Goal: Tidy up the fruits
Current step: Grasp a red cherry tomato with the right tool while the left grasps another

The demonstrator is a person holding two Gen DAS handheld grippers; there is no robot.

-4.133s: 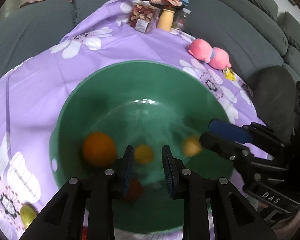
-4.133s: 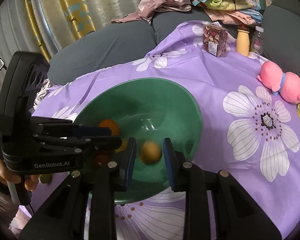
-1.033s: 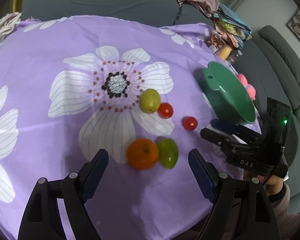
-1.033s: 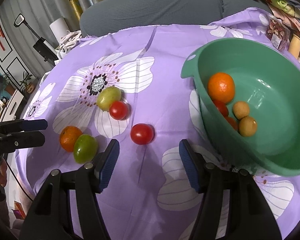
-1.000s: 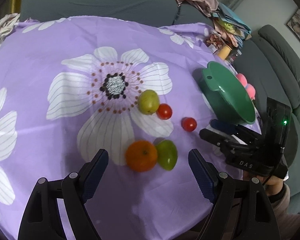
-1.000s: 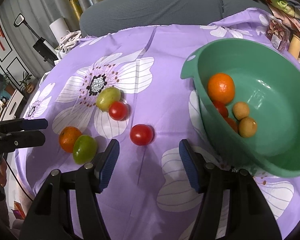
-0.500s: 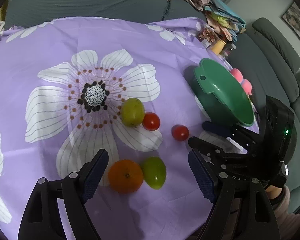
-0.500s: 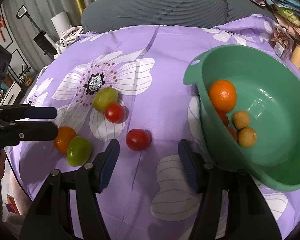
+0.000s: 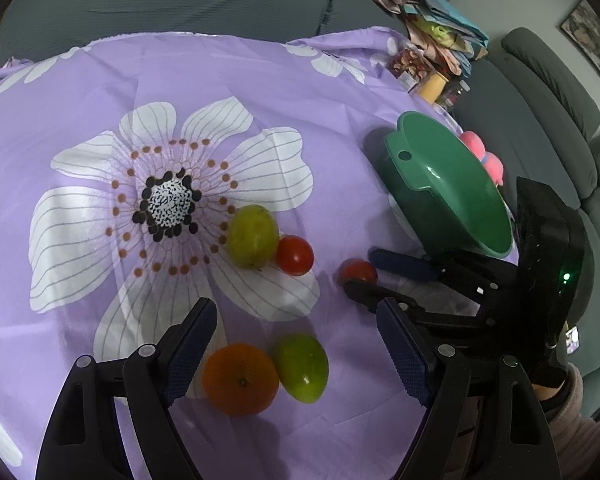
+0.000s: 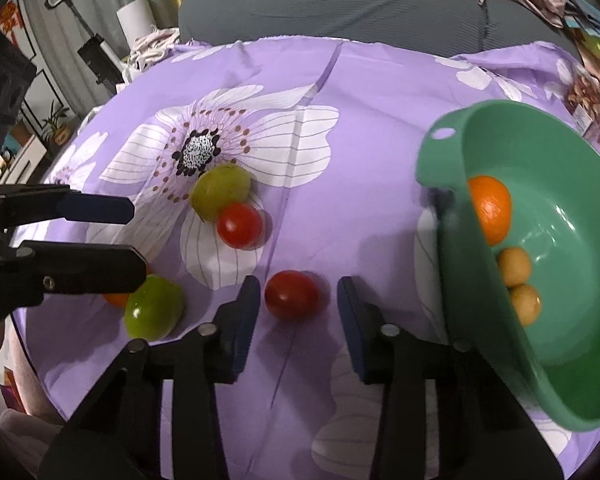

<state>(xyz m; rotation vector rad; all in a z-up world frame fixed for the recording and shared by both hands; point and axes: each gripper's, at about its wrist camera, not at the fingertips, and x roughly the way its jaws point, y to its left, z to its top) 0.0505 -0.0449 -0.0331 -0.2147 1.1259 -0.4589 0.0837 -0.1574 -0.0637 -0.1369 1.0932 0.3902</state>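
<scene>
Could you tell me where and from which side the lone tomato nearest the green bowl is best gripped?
Grip the lone tomato across its round middle, coming straight ahead with the open right hand-held gripper, whose fingers already flank it. It lies alone on the cloth, so both sides look free.

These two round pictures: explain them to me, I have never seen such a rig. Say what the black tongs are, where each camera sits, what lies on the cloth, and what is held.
A person holds one pair of tongs in each hand; a fisheye camera on each looks along its fingers. In the left view, the left tongs stand open over an orange and a green fruit. In the right view, the right tongs stand open around a red tomato, not gripping it. On the purple flowered cloth also lie a yellow-green fruit touching another tomato. The green bowl already holds fruit. Nothing is held.
</scene>
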